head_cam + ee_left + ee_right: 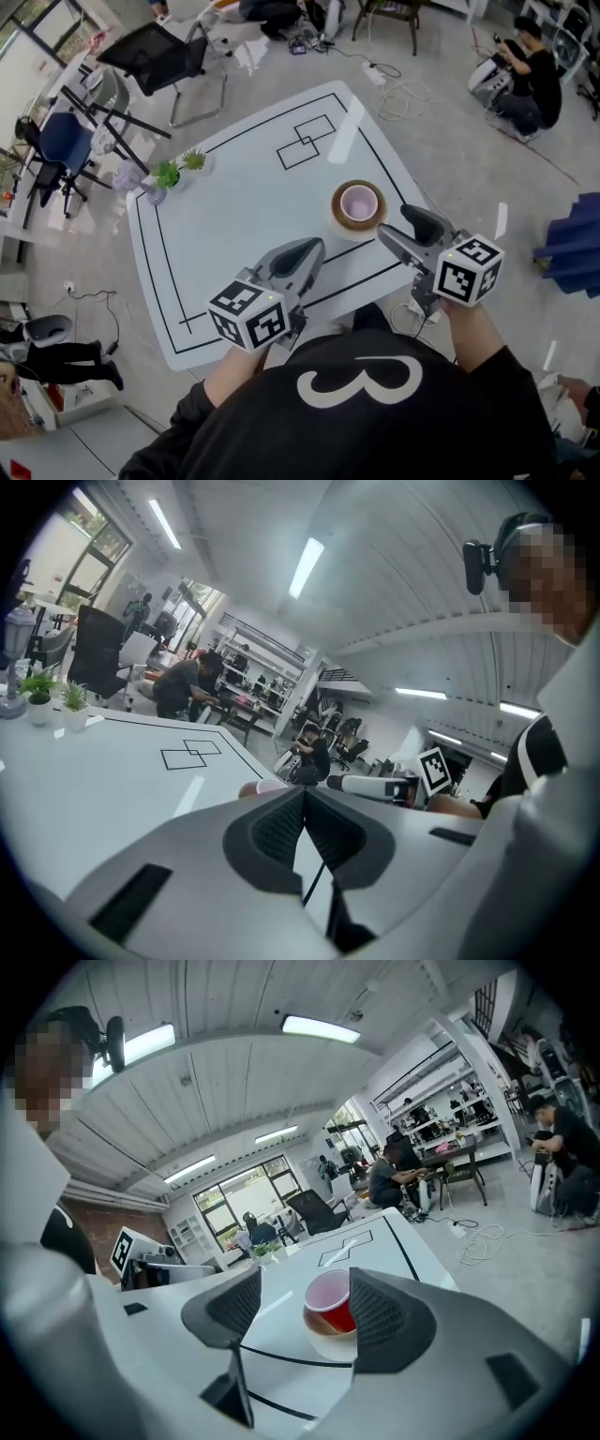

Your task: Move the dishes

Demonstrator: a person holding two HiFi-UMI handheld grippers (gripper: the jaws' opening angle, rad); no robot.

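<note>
A pink cup [357, 202] stands on a brown saucer [337, 219] at the right side of the white table [244, 206]. My right gripper [401, 228] hovers just near-right of the saucer with its jaws open and nothing between them. In the right gripper view the cup [329, 1301] and saucer [328, 1332] show beyond the gap of that gripper [300, 1309], leaning toward the right jaw. My left gripper [307, 253] is held over the table's near middle with its jaws shut and empty. In the left gripper view its jaws [303, 797] meet, and the cup's rim [268, 786] peeks over them.
Two small potted plants [178, 172] sit at the table's far left edge. Black lines and two overlapping squares [307, 142] mark the tabletop. Chairs [159, 54] stand beyond the far left corner. A person [534, 77] sits on the floor at the far right, with cables [398, 89] nearby.
</note>
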